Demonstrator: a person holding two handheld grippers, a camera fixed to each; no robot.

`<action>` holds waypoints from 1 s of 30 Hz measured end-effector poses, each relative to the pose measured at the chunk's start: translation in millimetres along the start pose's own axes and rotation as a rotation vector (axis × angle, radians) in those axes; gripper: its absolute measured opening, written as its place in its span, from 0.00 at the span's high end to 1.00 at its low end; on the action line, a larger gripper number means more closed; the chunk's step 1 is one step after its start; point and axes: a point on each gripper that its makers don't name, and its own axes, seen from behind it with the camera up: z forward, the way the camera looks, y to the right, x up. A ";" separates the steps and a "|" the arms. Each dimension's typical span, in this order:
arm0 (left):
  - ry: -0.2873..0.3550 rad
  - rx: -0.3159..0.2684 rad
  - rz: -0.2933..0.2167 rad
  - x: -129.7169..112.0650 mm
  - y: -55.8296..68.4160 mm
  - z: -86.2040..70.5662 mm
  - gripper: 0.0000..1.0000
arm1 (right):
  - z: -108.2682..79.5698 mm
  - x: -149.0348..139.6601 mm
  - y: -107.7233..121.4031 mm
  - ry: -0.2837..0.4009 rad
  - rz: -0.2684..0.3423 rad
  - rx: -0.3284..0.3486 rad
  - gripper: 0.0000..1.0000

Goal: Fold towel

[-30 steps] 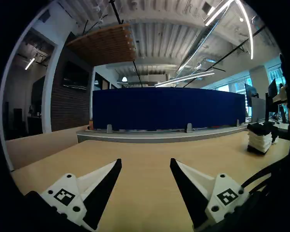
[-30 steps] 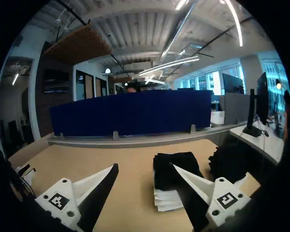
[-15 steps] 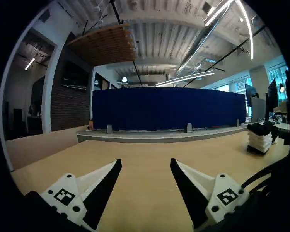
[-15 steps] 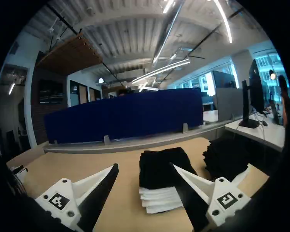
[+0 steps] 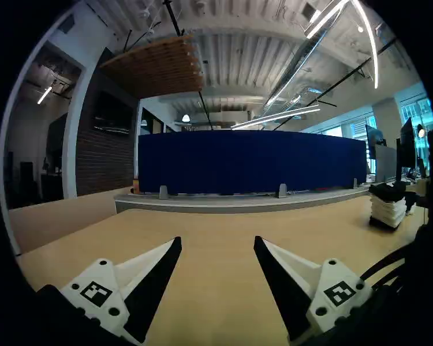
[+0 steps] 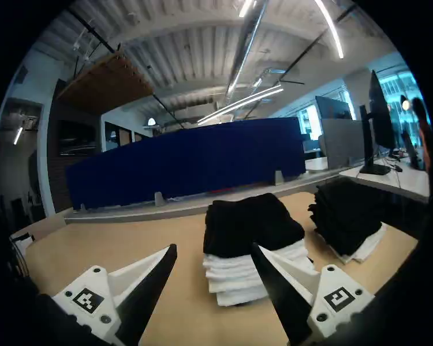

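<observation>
The left gripper (image 5: 216, 239) hangs released over open table (image 5: 216, 222), the towel stack (image 5: 388, 206) far right near the edge. The right gripper (image 6: 213, 247), released too, faces that stack close ahead, its right finger at the stack's near edge; a second pile (image 6: 346, 222) lies just right

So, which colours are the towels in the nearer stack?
The stack is black on top, white below; right gripper view.
</observation>
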 end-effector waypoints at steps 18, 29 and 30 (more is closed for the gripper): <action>0.000 0.000 0.000 0.0 0.5 0.5 0.07 | 3.0 -11.0 -7.0 0.031 -0.050 -0.002 0.00; 0.000 0.000 0.000 -0.1 -0.1 0.2 0.07 | 0.4 -10.9 -17.8 0.058 -0.094 -0.003 0.00; 0.000 0.000 0.000 -0.1 -0.2 0.2 0.07 | 0.1 -11.3 -18.8 0.060 -0.101 -0.002 0.00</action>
